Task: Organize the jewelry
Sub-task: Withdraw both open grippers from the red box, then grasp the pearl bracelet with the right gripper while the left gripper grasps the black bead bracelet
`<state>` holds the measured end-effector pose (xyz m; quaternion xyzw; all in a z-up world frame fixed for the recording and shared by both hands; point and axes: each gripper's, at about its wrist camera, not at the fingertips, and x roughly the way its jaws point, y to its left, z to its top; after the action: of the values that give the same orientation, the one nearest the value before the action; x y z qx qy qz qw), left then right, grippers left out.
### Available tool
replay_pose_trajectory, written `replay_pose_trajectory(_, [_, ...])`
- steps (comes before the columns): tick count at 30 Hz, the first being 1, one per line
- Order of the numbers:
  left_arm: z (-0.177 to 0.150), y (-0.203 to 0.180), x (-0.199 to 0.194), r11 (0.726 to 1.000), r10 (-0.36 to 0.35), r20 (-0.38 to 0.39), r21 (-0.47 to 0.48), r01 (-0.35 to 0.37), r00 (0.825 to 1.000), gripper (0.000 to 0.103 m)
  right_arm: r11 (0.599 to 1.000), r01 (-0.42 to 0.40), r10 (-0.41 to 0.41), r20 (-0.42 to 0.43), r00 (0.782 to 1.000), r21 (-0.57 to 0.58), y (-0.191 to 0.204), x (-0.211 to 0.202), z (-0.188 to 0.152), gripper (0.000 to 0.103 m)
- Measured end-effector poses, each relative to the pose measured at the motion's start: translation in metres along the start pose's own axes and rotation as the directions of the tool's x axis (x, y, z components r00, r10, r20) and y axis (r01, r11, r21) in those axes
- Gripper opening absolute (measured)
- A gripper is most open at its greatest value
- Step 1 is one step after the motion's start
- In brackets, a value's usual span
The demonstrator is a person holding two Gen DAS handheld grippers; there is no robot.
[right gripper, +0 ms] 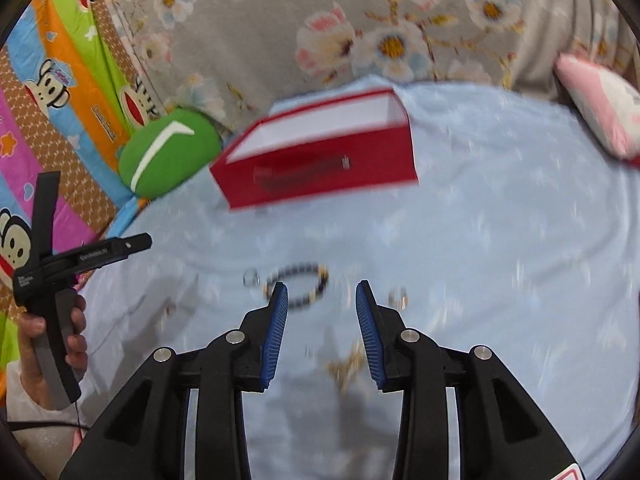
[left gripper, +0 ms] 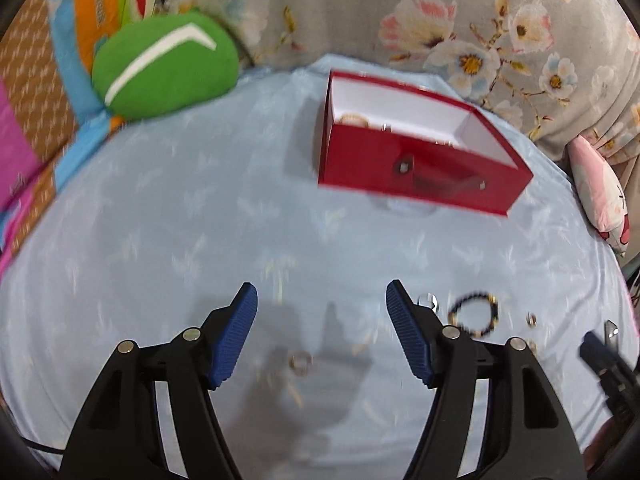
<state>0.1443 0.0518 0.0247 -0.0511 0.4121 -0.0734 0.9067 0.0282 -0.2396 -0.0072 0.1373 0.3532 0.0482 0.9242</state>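
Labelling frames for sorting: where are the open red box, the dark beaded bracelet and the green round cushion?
Red box (left gripper: pixel 416 168): left wrist view, front wall.
Beaded bracelet (left gripper: pixel 496 308): left wrist view, right bead arc.
Green cushion (right gripper: pixel 168 152): right wrist view, middle.

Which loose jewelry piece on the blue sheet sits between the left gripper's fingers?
The small ring, lying apart from the rest in the open left gripper. The dark beaded bracelet and another ring lie outside its right finger.
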Motion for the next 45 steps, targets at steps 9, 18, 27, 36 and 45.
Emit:
replay_pose_trajectory(9, [-0.037,-0.011,-0.005,1.0,-0.03,-0.032,0.009,0.03,0.999,0.065,0.996,0.083,-0.081,-0.052,0.995,0.041,0.004,0.033,-0.036,0.035])
replay_pose_trajectory(18, [-0.041,-0.061,0.006,0.99,-0.103,-0.059,0.09,0.108,0.993,0.065,0.99,0.124,-0.121,-0.064,0.991,0.06,-0.002,0.043,-0.039,0.008])
replay_pose_trajectory(27, [-0.041,-0.133,0.051,0.966,-0.138,-0.127,0.202,0.161,0.982,0.065,0.988,0.137,-0.136,-0.024,0.99,0.066,-0.01,0.018,-0.038,0.004])
replay_pose_trajectory(36, [-0.048,-0.17,0.086,0.947,-0.098,-0.155,0.288,0.14,0.983,0.061,0.987,0.125,-0.123,-0.027,0.992,0.102,-0.026,0.006,-0.042,0.004])
replay_pose_trajectory(45, [-0.051,-0.171,0.085,0.938,-0.071,-0.107,0.331,0.103,0.992,0.01,0.986,0.104,-0.102,-0.025,0.994,0.127,-0.031,0.007,-0.04,0.004])
